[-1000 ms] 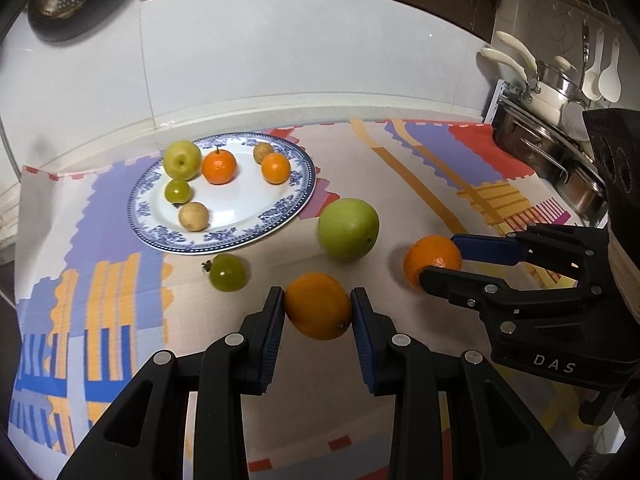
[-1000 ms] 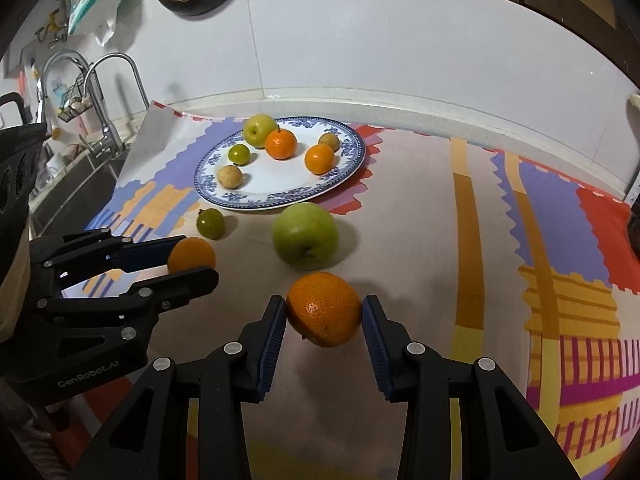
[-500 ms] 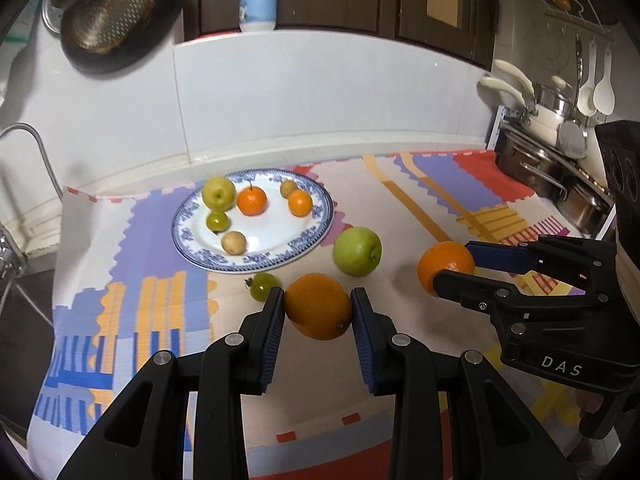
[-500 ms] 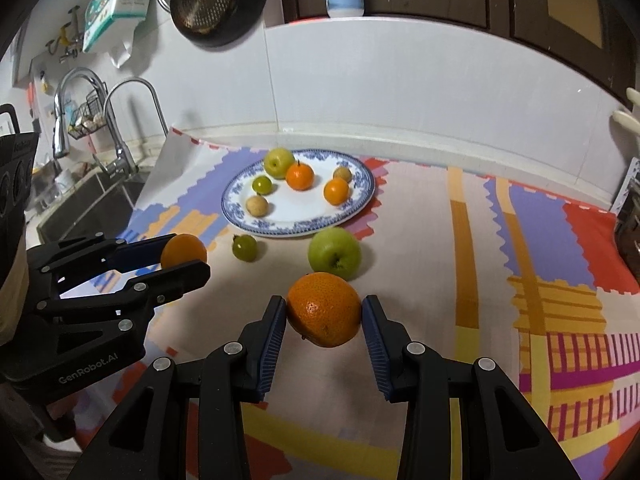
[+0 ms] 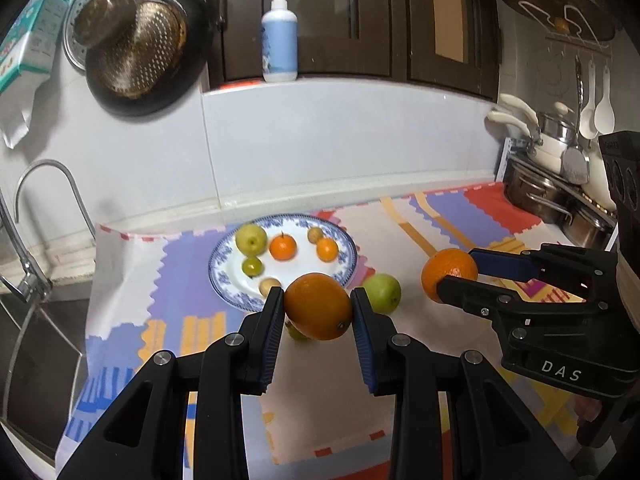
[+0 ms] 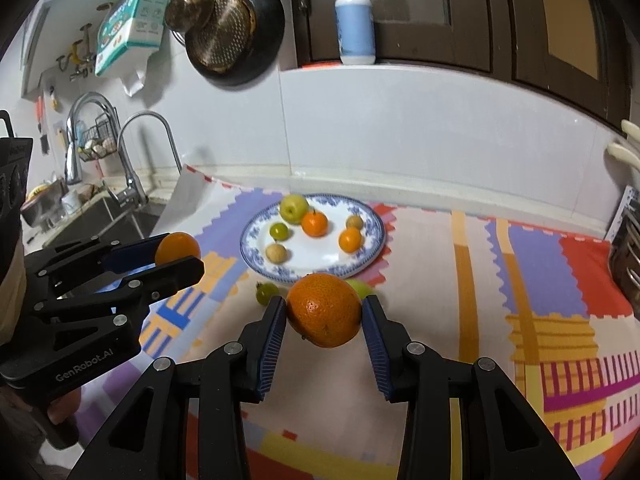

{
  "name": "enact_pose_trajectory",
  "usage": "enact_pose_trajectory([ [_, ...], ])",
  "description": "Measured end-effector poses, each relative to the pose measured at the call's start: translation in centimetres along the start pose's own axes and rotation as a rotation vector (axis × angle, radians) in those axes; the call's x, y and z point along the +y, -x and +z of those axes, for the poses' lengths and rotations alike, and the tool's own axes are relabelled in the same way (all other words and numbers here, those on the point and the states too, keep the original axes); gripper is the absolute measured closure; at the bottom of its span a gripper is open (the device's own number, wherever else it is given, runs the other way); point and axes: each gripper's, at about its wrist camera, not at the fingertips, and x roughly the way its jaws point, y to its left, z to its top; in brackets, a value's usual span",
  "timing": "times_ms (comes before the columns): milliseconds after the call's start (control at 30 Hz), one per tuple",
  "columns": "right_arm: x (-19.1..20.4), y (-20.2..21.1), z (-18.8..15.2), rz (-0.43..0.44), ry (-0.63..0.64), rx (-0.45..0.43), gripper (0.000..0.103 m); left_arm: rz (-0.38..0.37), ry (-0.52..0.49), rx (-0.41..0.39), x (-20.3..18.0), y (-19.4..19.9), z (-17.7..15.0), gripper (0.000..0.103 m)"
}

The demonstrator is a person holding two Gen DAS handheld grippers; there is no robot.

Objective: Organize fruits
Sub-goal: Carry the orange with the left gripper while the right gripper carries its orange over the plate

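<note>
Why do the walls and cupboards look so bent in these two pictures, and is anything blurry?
Left wrist view: fisheye lens bows the backsplash, dark corners; the orange in the left tool is sharp. Right wrist view: same bending, cupboard doors curve; its orange shows crisp peel, the plate slightly softer.

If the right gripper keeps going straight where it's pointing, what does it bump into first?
Probably the big green apple on the mat, peeking out just behind the orange that the right gripper holds. The blue-patterned plate lies beyond it. Depth is hard to judge here.
</note>
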Motion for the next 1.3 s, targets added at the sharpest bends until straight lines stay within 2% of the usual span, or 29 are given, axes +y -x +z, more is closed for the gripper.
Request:
enact_pose_trajectory([
  [333, 1.0, 0.1, 2.5, 0.004, 0.026, -0.059, 0.063, 0.019, -0.006, -0.062, 1.4, 0.4, 2.0, 0.070],
  [633, 1.3, -1.1, 4.8, 0.008, 0.042, -0.095, 0.063, 0.030, 0.007, -0.087, 3.0, -0.6, 3.9, 0.070],
  [967, 0.9, -4.2, 7.1, 0.026, 0.049, -0.088, 0.063, 0.054, 0.006, -0.076, 4.8, -3.6, 5.5, 0.070],
  [1300, -0.2, -9.3, 8.8, 0.065, 0.047, -0.017, 0.063, 0.050, 0.020, -0.011, 6.6, -8.4, 6.2, 0.070],
])
